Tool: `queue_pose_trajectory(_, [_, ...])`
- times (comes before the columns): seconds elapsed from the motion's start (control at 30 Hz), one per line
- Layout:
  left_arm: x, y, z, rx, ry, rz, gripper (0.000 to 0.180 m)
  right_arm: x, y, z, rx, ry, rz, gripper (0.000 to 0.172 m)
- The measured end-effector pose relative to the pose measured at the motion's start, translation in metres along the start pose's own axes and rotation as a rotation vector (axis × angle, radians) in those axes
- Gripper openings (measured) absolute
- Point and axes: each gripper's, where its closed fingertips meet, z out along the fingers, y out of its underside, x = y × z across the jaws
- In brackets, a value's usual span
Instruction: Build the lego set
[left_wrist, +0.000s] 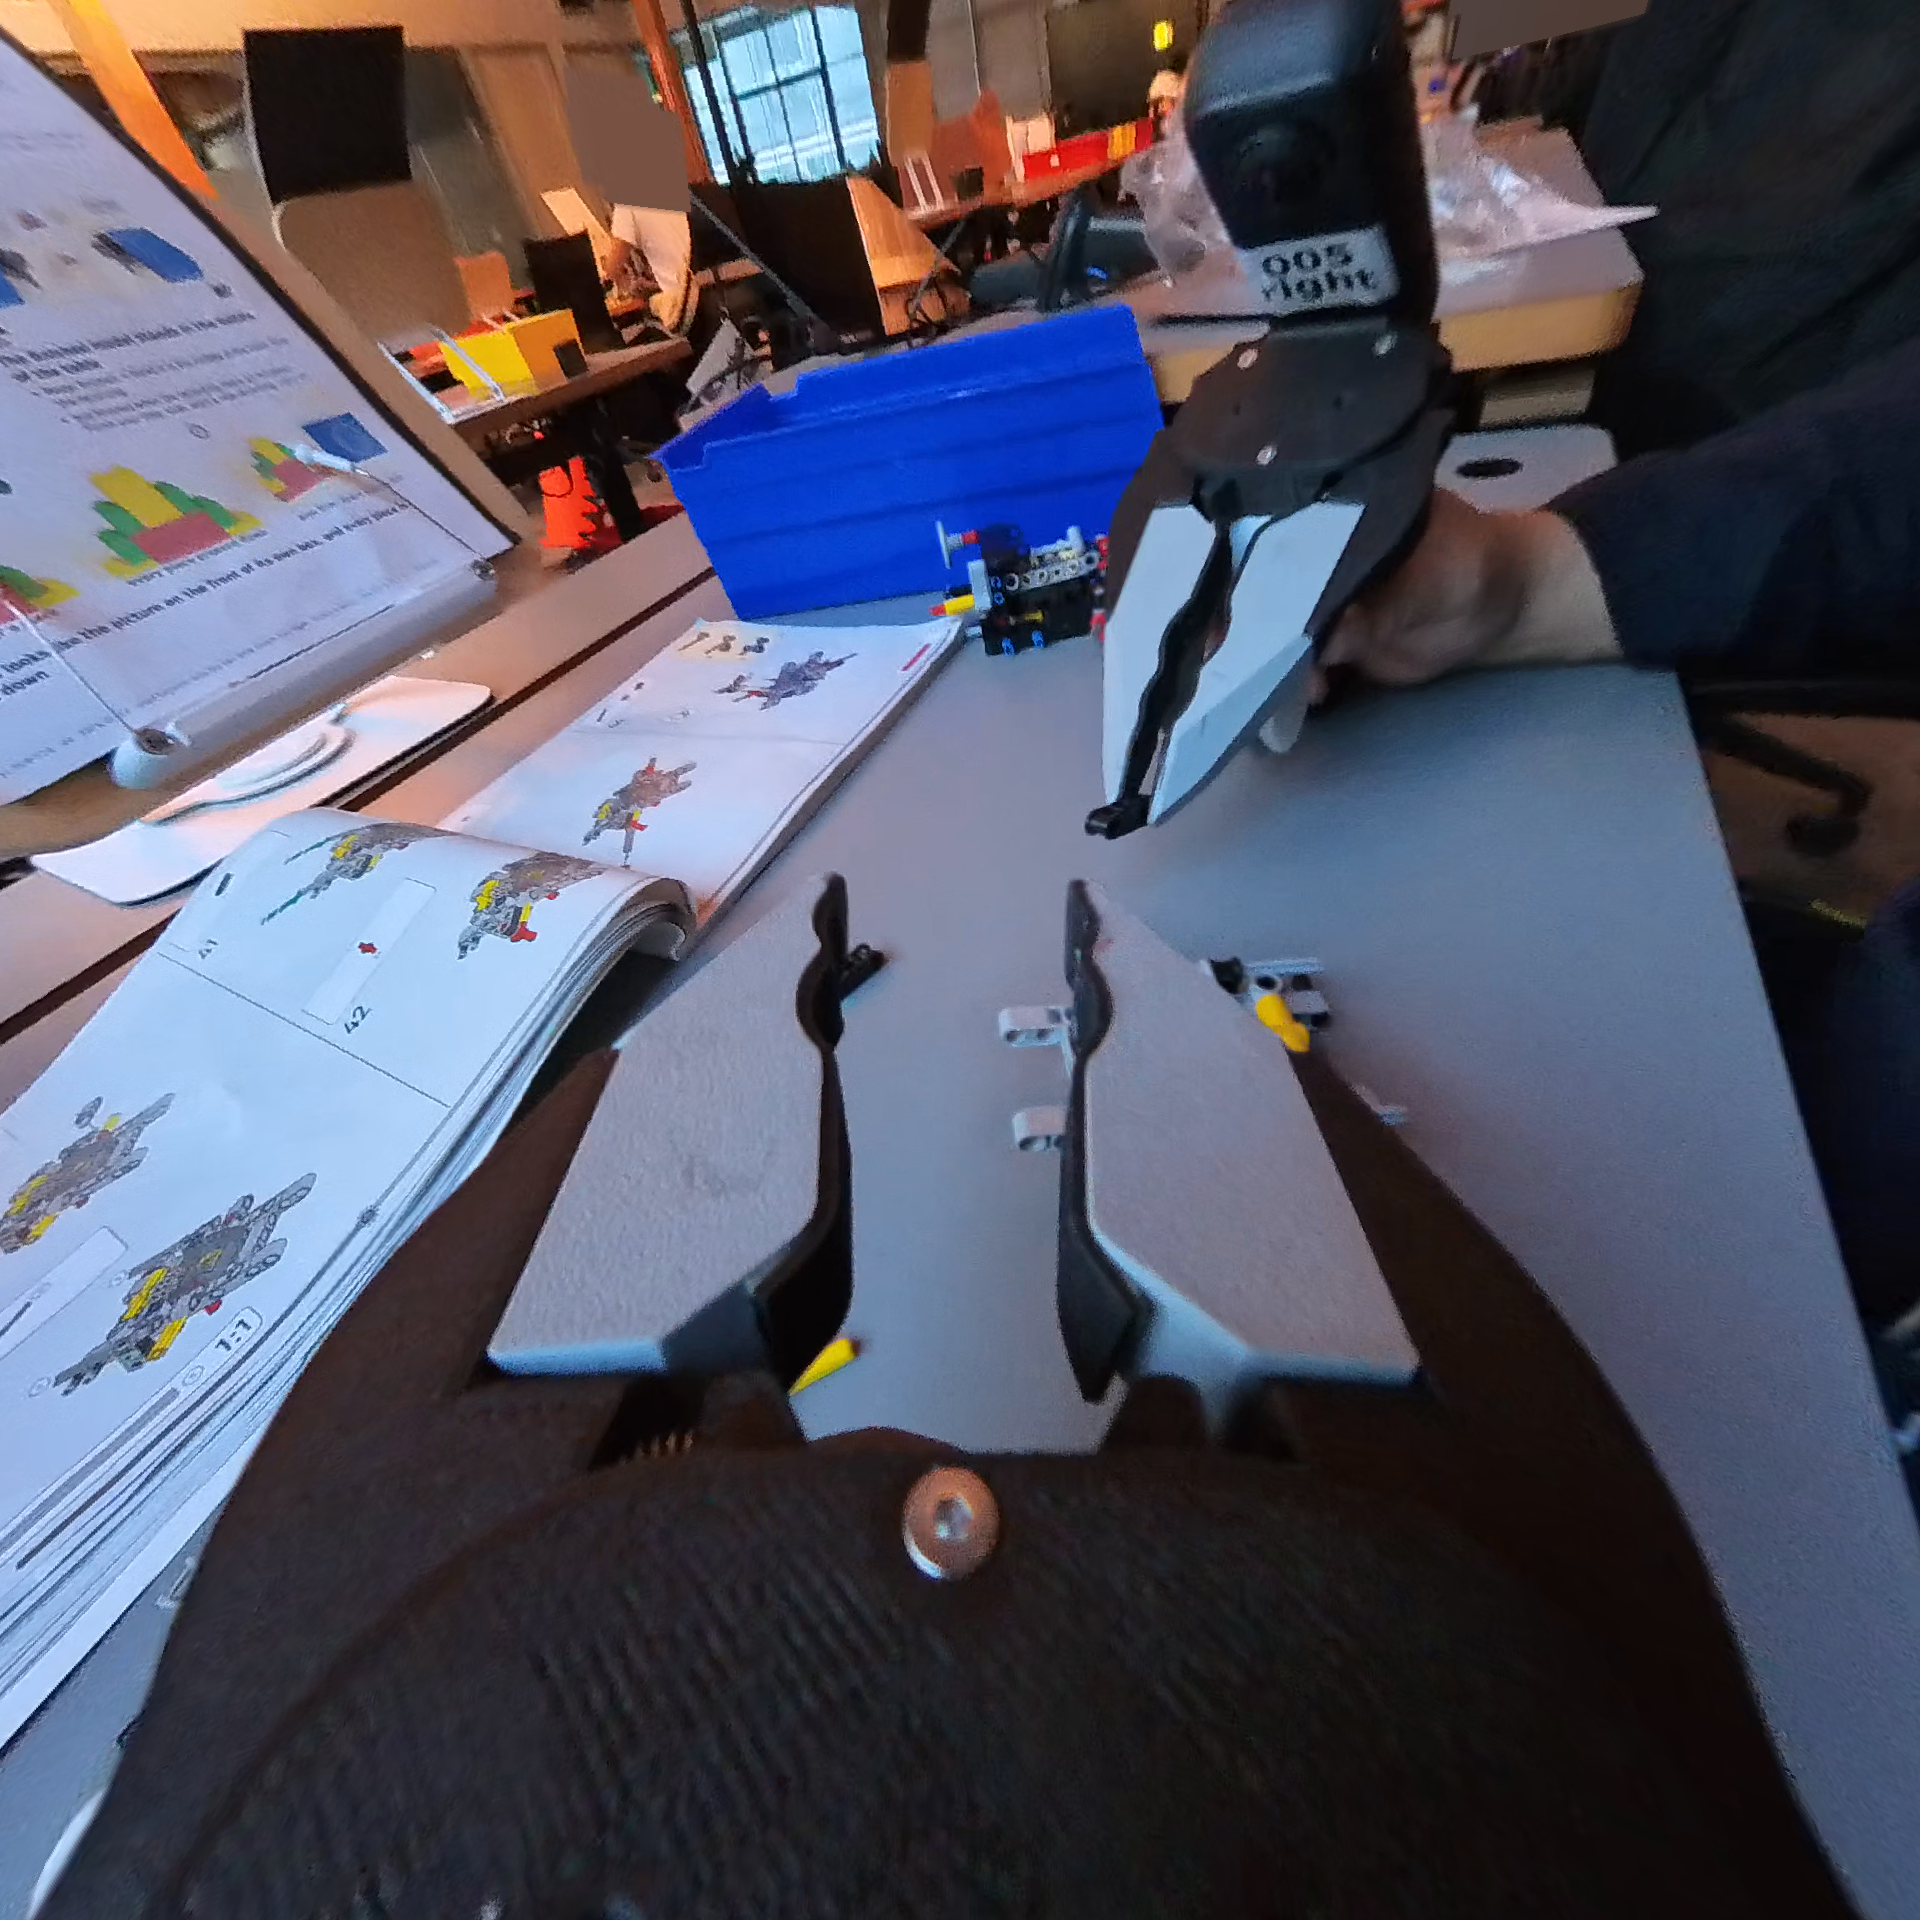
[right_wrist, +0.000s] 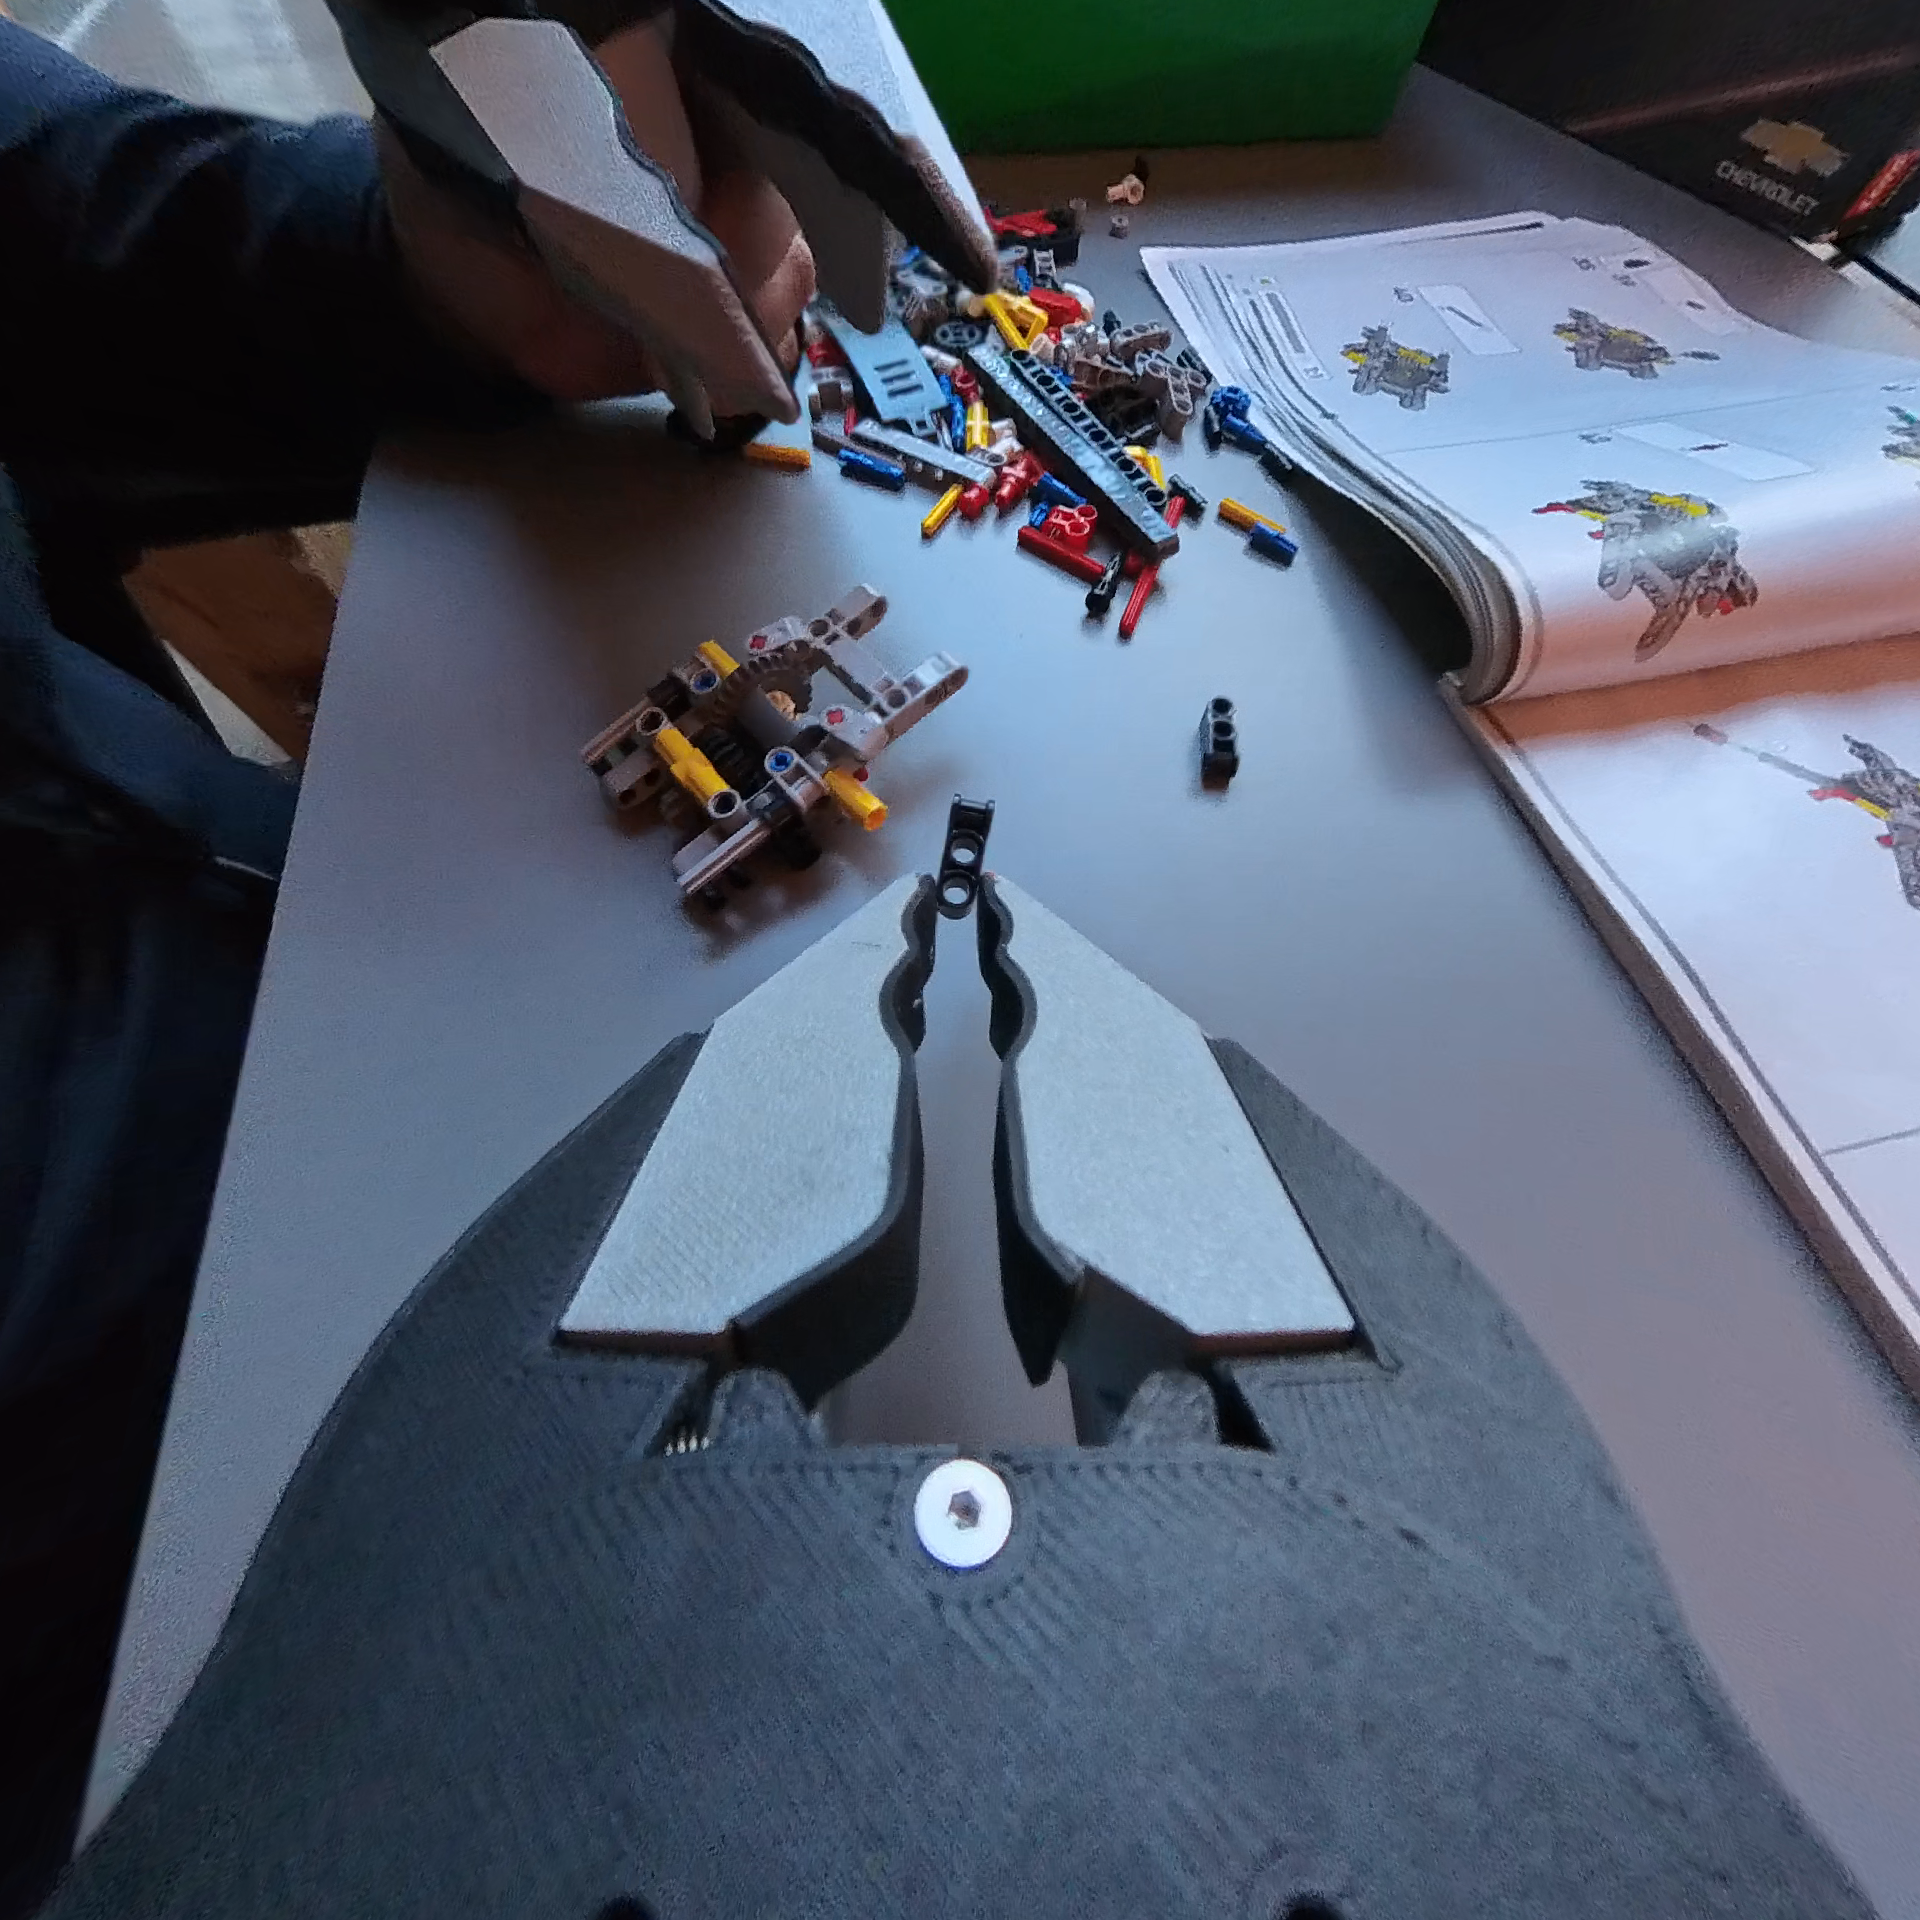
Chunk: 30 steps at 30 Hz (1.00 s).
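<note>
Two hand-held grippers are working over a grey surface (right_wrist: 1299, 987). Along its left edge an open instruction booklet (left_wrist: 343, 1039) is lying flat, with a blue bin (left_wrist: 914, 468) standing toward the far edge. The left gripper (left_wrist: 951, 914) is hovering low with its jaws spread wide and nothing pinched between them; a small black piece (left_wrist: 860, 961) is lying just beside its left fingertip. Under its right finger a grey-and-yellow assembly (right_wrist: 769, 748) is resting, with a pile of loose pieces (right_wrist: 1039, 416) at that gripper's tips. The right gripper (right_wrist: 958, 894) is pinching a thin black connector (right_wrist: 964, 852) at its tips, the jaws pressing on both sides of it.
</note>
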Motion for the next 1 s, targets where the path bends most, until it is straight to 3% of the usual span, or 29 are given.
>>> queue_pose_trajectory(0.33, [0.004,-0.002,-0.001,0.015,0.014,0.022,0.039,0.017,-0.025,0.023,0.07,-0.118,0.035,0.004])
queue_pose_trajectory(0.7, [-0.008,-0.007,-0.007,0.071,0.025,-0.094,0.037,0.021,-0.034,0.017,0.139,-0.169,0.099,0.004])
queue_pose_trajectory(1.0, [-0.006,-0.006,-0.006,0.06,0.025,-0.074,0.036,0.021,-0.034,0.017,0.135,-0.173,0.097,0.004])
